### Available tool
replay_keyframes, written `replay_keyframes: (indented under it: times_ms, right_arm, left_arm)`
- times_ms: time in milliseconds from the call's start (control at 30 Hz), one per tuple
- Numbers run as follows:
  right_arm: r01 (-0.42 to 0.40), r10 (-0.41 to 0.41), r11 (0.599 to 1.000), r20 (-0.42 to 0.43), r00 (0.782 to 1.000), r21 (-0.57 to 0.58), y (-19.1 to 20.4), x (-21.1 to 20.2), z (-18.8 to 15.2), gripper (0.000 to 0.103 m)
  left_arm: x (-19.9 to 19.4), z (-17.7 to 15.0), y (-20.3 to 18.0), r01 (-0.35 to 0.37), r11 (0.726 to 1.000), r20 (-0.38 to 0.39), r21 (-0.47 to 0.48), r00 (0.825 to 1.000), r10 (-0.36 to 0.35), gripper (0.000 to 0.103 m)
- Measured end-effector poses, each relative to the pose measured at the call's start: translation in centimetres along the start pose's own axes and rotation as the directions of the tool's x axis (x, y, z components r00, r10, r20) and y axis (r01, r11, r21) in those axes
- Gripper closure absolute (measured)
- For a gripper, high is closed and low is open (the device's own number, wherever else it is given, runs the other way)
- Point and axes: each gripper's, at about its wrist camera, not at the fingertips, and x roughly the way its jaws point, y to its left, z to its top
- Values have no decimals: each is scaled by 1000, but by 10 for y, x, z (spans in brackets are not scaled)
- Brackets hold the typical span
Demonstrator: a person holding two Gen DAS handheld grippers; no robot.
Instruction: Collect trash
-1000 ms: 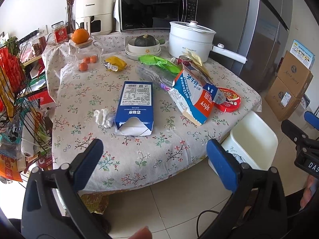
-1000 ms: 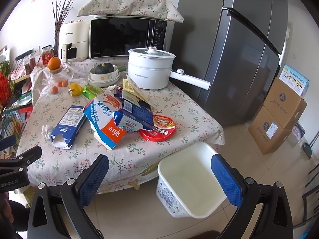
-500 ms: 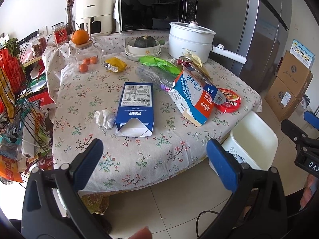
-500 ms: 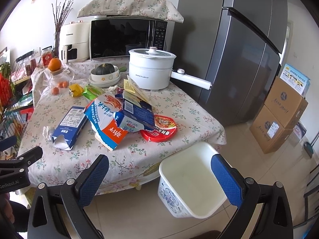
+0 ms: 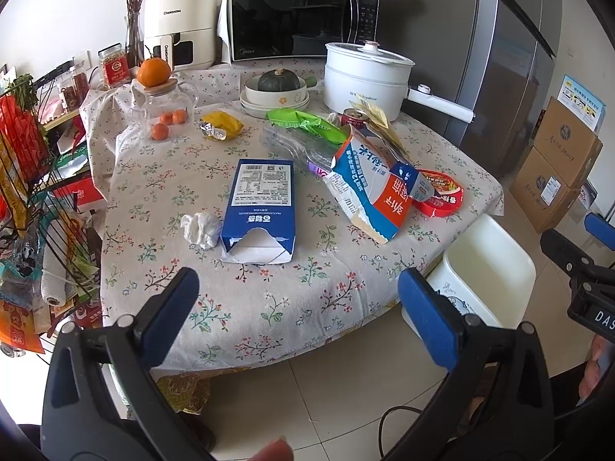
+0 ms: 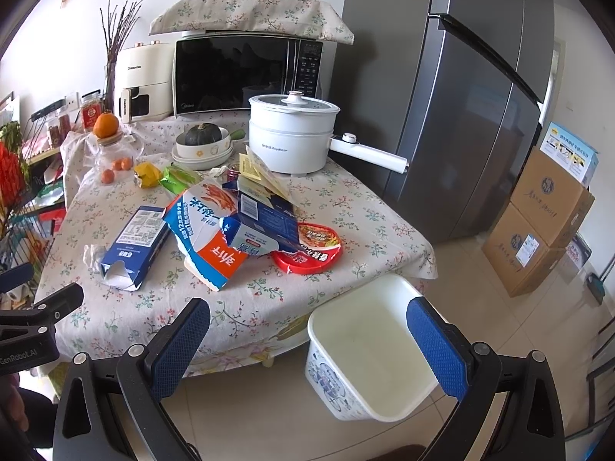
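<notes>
Trash lies on the flowered table [image 5: 200,307]: a flat blue carton [image 5: 261,203], a crumpled tissue [image 5: 200,228], a torn blue, white and orange bag [image 5: 374,184], a red bowl lid [image 5: 442,192], a clear plastic bottle [image 5: 296,146], a green wrapper [image 5: 307,123], a yellow wrapper [image 5: 223,126] and a red can [image 5: 355,117]. An empty white bin [image 5: 488,265] stands on the floor by the table's right corner; it also shows in the right wrist view [image 6: 369,349]. My left gripper [image 5: 298,319] is open and empty in front of the table edge. My right gripper [image 6: 307,345] is open and empty, above the bin's near side.
At the back stand a white cooking pot [image 5: 365,77], a microwave [image 5: 300,19], a bowl with a squash [image 5: 276,88] and a glass jar with oranges [image 5: 161,103]. A wire rack [image 5: 30,199] is at the left. A fridge [image 6: 461,96] and cardboard boxes [image 6: 538,223] are at the right.
Both grippers have drifted very slightly; the scene is otherwise the same and both stay open and empty.
</notes>
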Motion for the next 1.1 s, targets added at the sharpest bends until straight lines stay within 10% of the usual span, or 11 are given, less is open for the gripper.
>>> replay_keyframes:
  times_ms: [1100]
  right_arm:
    - [-44, 44, 999, 24, 999, 5, -9, -3, 18, 0]
  left_arm:
    - [5, 8, 4, -16, 999, 2, 38, 1000, 16, 0]
